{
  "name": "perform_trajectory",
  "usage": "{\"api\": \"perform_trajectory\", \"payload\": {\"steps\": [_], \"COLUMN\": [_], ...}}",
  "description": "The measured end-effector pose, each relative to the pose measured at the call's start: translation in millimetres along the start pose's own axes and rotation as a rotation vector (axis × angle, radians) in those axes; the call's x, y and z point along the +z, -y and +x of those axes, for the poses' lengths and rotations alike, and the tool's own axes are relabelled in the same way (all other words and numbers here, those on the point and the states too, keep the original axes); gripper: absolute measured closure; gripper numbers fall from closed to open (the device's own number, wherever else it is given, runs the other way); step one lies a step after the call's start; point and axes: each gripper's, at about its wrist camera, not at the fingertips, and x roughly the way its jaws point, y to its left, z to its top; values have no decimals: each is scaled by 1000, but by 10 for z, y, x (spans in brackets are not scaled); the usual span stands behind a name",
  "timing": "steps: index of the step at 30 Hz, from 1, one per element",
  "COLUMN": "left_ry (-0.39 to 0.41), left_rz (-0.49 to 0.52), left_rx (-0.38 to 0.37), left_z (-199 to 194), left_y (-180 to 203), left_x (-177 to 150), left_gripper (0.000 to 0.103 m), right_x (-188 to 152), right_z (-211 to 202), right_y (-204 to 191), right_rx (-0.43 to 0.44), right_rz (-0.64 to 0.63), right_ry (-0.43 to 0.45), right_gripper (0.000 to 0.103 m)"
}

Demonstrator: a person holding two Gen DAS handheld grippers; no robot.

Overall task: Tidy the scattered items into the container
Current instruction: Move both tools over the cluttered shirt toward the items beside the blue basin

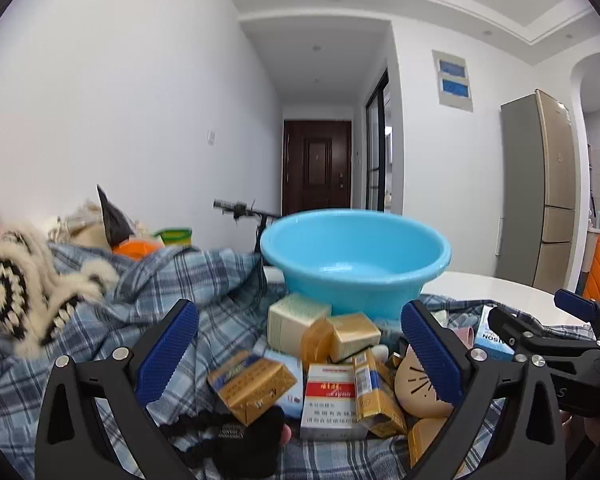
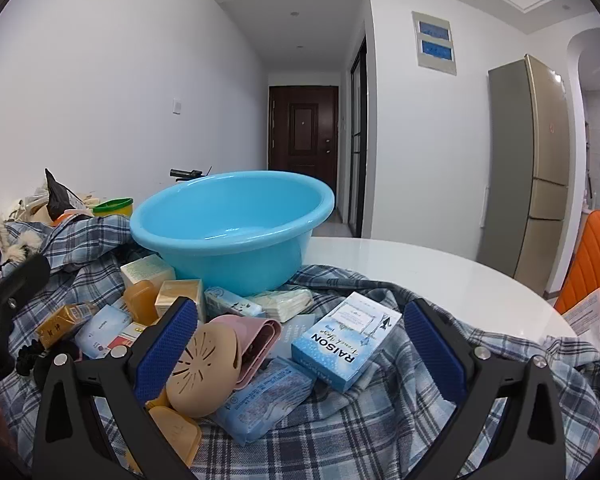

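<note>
A light blue plastic basin [image 1: 356, 256] stands on a plaid cloth, empty inside; it also shows in the right wrist view [image 2: 236, 232]. In front of it lies a pile of small items: gold packs [image 1: 252, 384], a red-and-white box [image 1: 330, 400], a pale green box [image 1: 296, 320], a tan cat-face case [image 1: 416, 384]. My left gripper [image 1: 300, 356] is open above this pile, holding nothing. My right gripper [image 2: 300, 348] is open over a blue RAISON box [image 2: 346, 340], a blue tissue pack [image 2: 268, 396] and the tan case [image 2: 202, 368], holding nothing.
The blue plaid cloth [image 2: 380, 420] covers the near part of a round white table [image 2: 440, 272]. A furry black-and-white item [image 1: 24, 292] and clutter lie at the left. An orange chair [image 2: 596, 264] stands at the right. A fridge [image 2: 532, 168] stands beyond.
</note>
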Motion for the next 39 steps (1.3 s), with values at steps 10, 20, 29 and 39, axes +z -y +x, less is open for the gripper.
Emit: {"api": "perform_trajectory", "payload": {"steps": [10, 20, 29, 39], "left_ry": [-32, -12, -96, -39], "left_rz": [37, 12, 3, 41], "left_rx": [-19, 36, 29, -18], "left_z": [-2, -83, -63, -179], "left_y": [138, 80, 73, 163], "left_x": [4, 77, 264, 877], "left_gripper": [0, 0, 0, 0], "right_x": [-4, 39, 188, 865], "right_z": [-20, -17, -120, -341], "right_y": [-25, -39, -27, -46], "right_rx": [26, -21, -17, 36], "right_rz": [7, -6, -8, -56], "right_ry": [-27, -67, -30, 34], "right_gripper": [0, 0, 0, 0]}}
